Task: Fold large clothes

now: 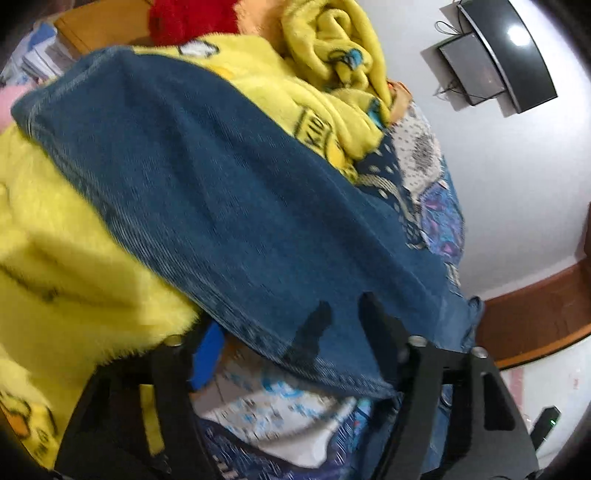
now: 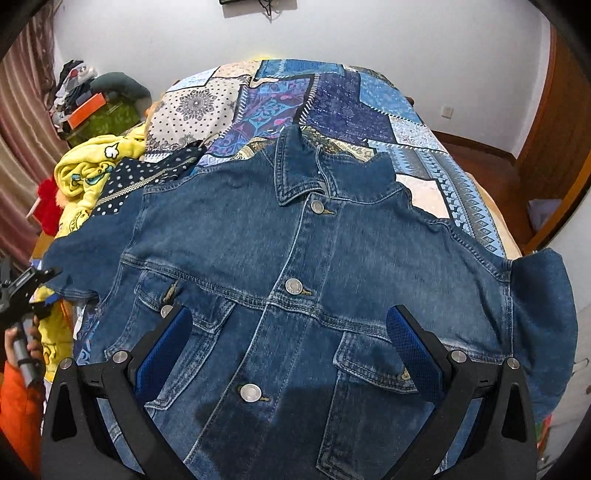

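A blue denim jacket (image 2: 295,266) lies front up and buttoned on a patchwork bedspread (image 2: 332,103), collar toward the far wall, sleeves spread to both sides. My right gripper (image 2: 288,328) is open and empty, hovering over the jacket's chest between the two pockets. My left gripper (image 1: 295,339) is at the end of the jacket's left sleeve (image 1: 207,192); the sleeve cuff drapes over its fingers, which look closed on the cuff. The left gripper also shows at the left edge of the right wrist view (image 2: 26,288), at that sleeve's end.
Yellow fleece clothes (image 1: 55,236) and a red garment (image 1: 184,18) are piled beside the sleeve on the bed's left side. A screen (image 1: 509,51) hangs on the white wall. Curtains (image 2: 18,147) and clutter stand at left; a wooden door frame (image 2: 561,155) at right.
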### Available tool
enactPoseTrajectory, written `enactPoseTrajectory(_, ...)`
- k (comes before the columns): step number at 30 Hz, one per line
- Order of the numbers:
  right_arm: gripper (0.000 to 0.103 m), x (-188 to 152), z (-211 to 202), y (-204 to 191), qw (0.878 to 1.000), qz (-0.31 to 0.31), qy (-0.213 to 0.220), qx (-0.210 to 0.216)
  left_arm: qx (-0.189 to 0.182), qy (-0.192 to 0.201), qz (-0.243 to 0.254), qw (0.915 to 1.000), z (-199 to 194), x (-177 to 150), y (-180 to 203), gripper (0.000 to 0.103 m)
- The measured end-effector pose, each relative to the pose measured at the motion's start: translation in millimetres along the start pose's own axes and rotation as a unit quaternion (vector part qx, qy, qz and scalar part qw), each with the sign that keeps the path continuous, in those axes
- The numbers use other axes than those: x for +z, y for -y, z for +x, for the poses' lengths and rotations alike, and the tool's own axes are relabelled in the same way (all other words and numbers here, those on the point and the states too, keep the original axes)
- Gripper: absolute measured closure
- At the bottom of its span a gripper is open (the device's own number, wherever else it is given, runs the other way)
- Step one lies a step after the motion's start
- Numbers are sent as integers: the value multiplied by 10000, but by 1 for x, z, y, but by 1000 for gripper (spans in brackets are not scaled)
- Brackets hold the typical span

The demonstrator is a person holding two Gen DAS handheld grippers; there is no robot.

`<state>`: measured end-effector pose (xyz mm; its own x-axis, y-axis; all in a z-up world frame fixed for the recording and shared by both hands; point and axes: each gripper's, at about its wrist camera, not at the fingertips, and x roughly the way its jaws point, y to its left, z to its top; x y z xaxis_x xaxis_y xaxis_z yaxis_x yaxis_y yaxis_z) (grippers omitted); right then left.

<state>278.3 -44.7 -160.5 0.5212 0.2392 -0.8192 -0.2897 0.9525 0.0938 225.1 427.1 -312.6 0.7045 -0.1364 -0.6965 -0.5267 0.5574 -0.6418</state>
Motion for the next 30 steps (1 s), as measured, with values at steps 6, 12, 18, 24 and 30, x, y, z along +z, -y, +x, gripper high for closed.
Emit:
enactPoseTrajectory(6,0,0,-6,5,9999,-114,-21,-101,1069,552,528,9913,-17,14,24,80)
enactPoseTrajectory(12,0,-2,-16,20,10000,82,-44,21,1586,1273,1683,9645,-46,23,109,89)
enactPoseTrajectory(18,0,-5,-33,38,9996,230,123,92,1128,1808,3165,9243,-73,-11,229,90)
enactPoseTrajectory(24,0,-11,-46,58,9991,330,234,121,428,1236,4210,8976,-39,-81,317,90)
enactPoseTrajectory(30,0,-22,-60,76,9991,238,332,102,134,-99,4671,8840,31,-160,351,90)
